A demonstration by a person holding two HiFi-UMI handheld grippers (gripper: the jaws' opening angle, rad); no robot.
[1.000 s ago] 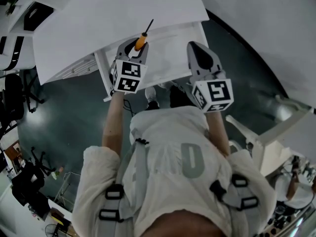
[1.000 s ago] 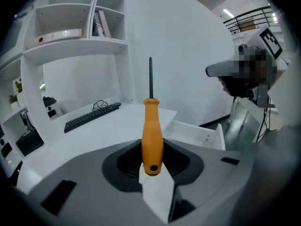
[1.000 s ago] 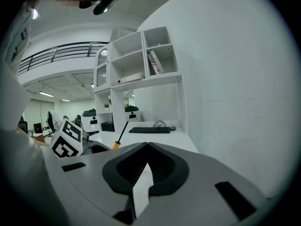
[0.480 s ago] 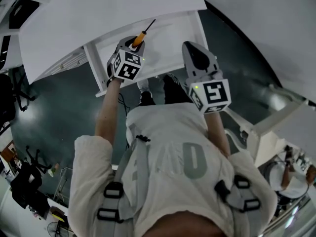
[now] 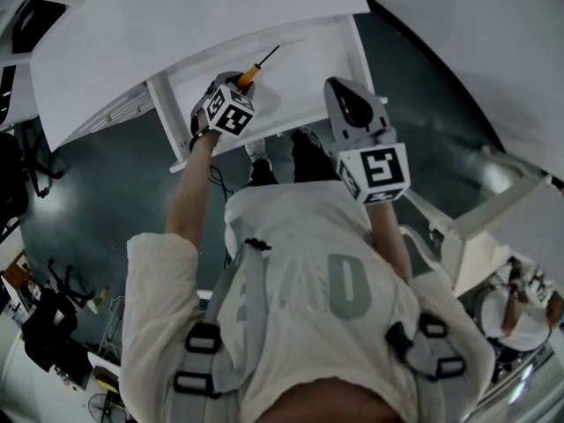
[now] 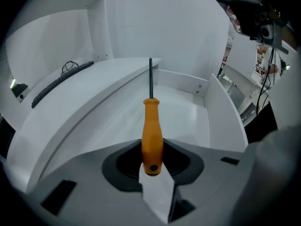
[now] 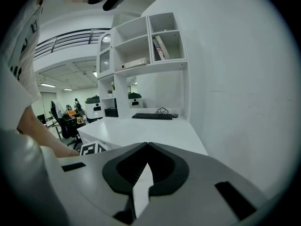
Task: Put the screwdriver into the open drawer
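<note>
The screwdriver (image 5: 249, 73) has an orange handle and a thin dark shaft. My left gripper (image 5: 236, 86) is shut on its handle and holds it over the inside of the open white drawer (image 5: 308, 64), shaft pointing toward the drawer's back. In the left gripper view the handle (image 6: 152, 133) sits upright between the jaws of the left gripper (image 6: 152, 149), with the bare drawer floor (image 6: 186, 114) beyond it. My right gripper (image 5: 345, 97) hovers at the drawer's right front corner. In its own view the right gripper (image 7: 146, 144) is shut with nothing in it.
The white desk top (image 5: 176, 25) overhangs the drawer. A black keyboard (image 6: 61, 81) lies on the desk, also seen as the keyboard (image 7: 151, 116) below wall shelves (image 7: 141, 46). The person's shoes (image 5: 264, 161) stand under the drawer front. White furniture (image 5: 493, 227) is at the right.
My left gripper has sunk toward the drawer with the screwdriver and tipped further down. The right gripper has stayed almost where it was.
</note>
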